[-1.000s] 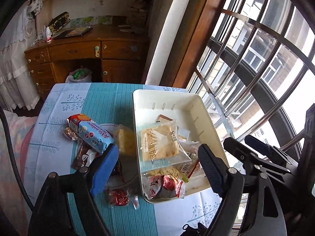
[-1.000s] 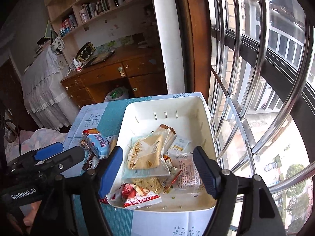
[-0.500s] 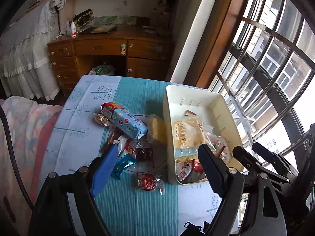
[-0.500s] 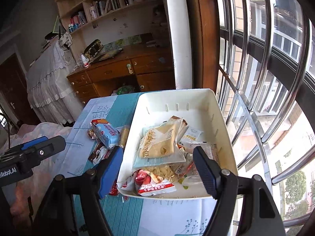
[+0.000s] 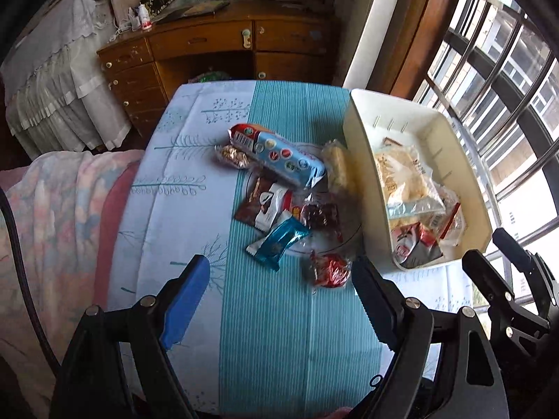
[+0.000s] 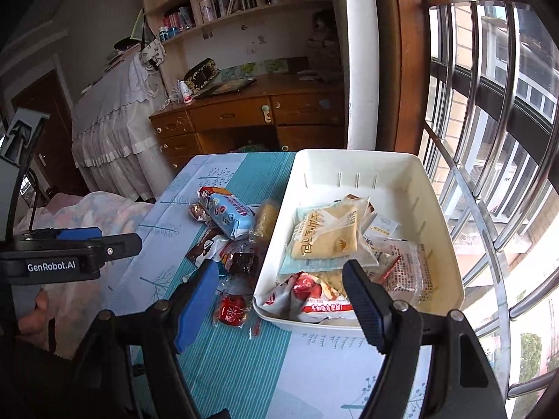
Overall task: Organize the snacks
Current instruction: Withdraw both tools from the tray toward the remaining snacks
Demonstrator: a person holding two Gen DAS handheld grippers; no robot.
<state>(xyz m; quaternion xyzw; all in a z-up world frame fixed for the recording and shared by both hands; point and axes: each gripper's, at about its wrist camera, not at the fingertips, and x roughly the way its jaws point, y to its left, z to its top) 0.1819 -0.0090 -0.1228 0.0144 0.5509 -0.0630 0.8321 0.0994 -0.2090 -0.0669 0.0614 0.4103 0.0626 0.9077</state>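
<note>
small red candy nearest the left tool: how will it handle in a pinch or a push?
The red candy sits loose on the tablecloth, apart from the bin. Its crinkly clear wrapper with twisted ends will likely crumple and may slip. It looks light, so a push probably slides it. The rounded middle should suit a pinch best.

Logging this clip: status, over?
Left gripper, right gripper open, empty. Loose snacks beside white bin, bin part-filled. Nothing blocking.
</note>
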